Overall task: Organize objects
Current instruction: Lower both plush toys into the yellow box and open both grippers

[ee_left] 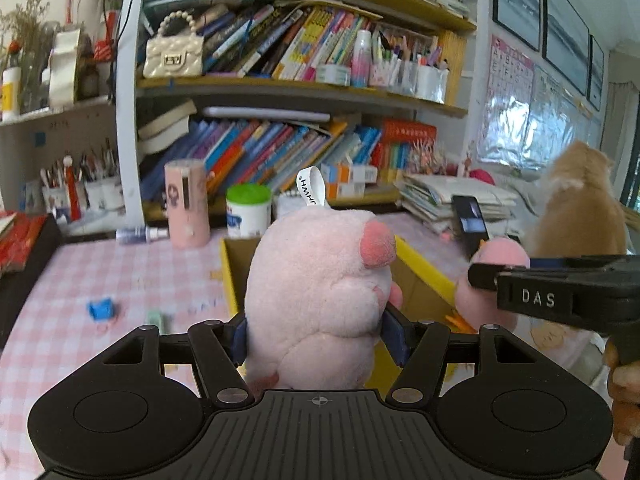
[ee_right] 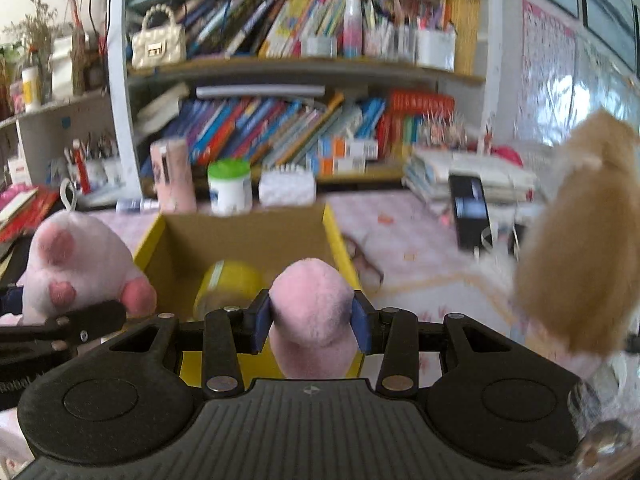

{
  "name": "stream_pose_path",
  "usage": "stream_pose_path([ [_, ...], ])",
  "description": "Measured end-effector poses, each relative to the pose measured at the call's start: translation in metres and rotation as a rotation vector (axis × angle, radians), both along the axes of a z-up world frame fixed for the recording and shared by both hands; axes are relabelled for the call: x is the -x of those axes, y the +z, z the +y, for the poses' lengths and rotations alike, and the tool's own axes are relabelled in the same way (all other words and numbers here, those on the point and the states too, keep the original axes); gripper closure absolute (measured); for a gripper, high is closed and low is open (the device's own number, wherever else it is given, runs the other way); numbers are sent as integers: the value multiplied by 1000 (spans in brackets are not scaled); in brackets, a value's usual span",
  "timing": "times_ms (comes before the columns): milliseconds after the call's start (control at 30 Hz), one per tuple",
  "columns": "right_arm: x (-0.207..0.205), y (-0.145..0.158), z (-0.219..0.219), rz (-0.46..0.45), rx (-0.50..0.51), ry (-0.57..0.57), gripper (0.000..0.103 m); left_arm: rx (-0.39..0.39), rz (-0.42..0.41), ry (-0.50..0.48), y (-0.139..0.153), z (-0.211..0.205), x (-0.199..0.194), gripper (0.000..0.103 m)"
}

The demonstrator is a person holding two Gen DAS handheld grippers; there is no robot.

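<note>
My left gripper (ee_left: 316,336) is shut on a pale pink plush toy (ee_left: 320,280) with a white label loop, squeezing its body between the blue pads. In the right wrist view that same plush (ee_right: 76,264) hangs at the left edge. My right gripper (ee_right: 312,320) is shut on a smaller pink plush piece (ee_right: 312,300). I cannot tell whether that piece is joined to the bigger plush. Both are held above an open yellow cardboard box (ee_right: 332,232), (ee_left: 420,264). A yellow roll (ee_right: 228,284) lies inside the box. The right gripper (ee_left: 480,276) shows from the side in the left wrist view.
An orange furry animal (ee_right: 580,240), (ee_left: 576,208) sits close on the right. A dark phone (ee_right: 470,208) stands beside stacked papers. Behind the box are a pink cylinder (ee_left: 188,204), a green-lidded white jar (ee_left: 248,212) and a full bookshelf. A small blue thing (ee_left: 102,309) lies on the checked cloth.
</note>
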State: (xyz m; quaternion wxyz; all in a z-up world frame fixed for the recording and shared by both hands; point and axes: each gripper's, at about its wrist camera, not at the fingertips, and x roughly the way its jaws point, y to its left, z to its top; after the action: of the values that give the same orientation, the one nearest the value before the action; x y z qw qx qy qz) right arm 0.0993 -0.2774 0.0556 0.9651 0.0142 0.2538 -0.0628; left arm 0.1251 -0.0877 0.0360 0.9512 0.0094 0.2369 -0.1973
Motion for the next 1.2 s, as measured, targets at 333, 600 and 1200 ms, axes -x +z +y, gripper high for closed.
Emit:
stream_pose_path([
  [333, -65, 3, -27, -9, -11, 89, 65, -146, 8, 65, -14, -41, -49, 39],
  [600, -110, -24, -29, 123, -44, 226, 65, -254, 132, 73, -45, -60, -75, 34],
  [1200, -153, -64, -25, 301, -34, 363, 64, -272, 143, 41, -52, -56, -78, 14],
])
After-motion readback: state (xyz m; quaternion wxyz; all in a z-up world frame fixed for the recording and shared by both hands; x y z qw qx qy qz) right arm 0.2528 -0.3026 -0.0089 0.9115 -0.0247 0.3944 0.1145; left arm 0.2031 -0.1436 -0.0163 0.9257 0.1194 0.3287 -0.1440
